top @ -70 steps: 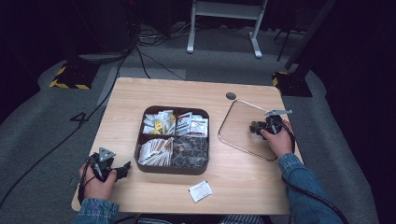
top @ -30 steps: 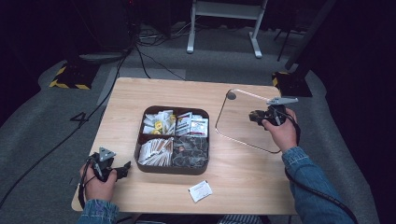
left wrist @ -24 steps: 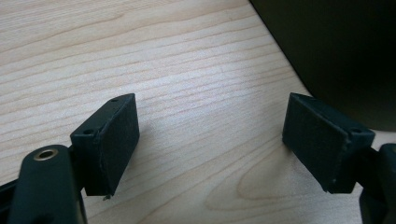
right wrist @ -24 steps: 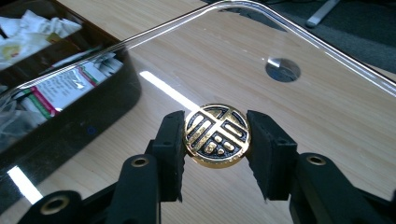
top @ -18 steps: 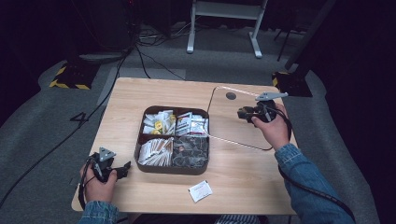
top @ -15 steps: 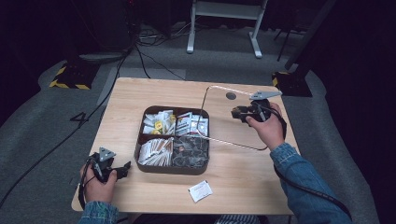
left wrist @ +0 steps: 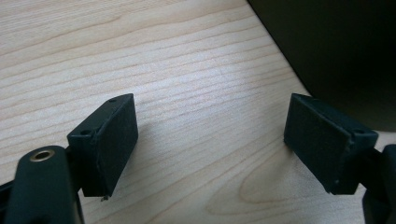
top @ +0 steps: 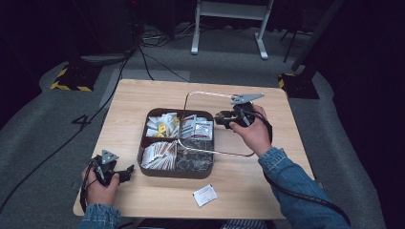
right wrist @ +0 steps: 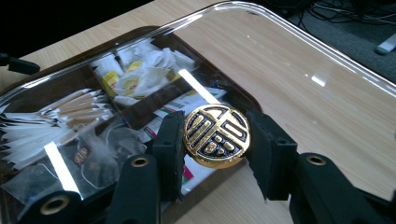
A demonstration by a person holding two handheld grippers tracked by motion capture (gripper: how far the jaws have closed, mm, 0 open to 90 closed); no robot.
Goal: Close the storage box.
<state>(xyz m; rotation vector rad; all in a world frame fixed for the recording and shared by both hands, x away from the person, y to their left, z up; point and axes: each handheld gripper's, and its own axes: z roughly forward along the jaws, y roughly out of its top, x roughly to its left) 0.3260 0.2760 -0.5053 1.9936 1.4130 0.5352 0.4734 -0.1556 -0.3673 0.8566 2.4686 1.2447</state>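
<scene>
**A:** Where is the lid at this moment?

**B:** The clear lid (top: 217,125) sits at the centre of the high view, held above the tabletop (top: 143,95). Its left part overlaps the right half of the dark compartment box (top: 157,169); its right part hangs over bare wood. In the right gripper view the lid looks tilted and not seated on the box rim.

**A:** What holds it?

**B:** The right gripper (right wrist: 217,140) is clamped on the lid's round gold knob (right wrist: 217,135), one black pad at each side of it.

**A:** And the other hand?

**B:** The left gripper (top: 125,174) rests at the lower left of the high view, near the box's lower left corner. Its jaws stand wide apart with only wood between them, holding nothing.

**A:** How far along is the work?

**B:** I judge it partly done: the lid is lifted and over the box, but not yet lined up or lowered. The sachets and sticks (top: 160,153) inside are still partly uncovered, and one loose packet (top: 205,194) lies on the tabletop below the box.
</scene>
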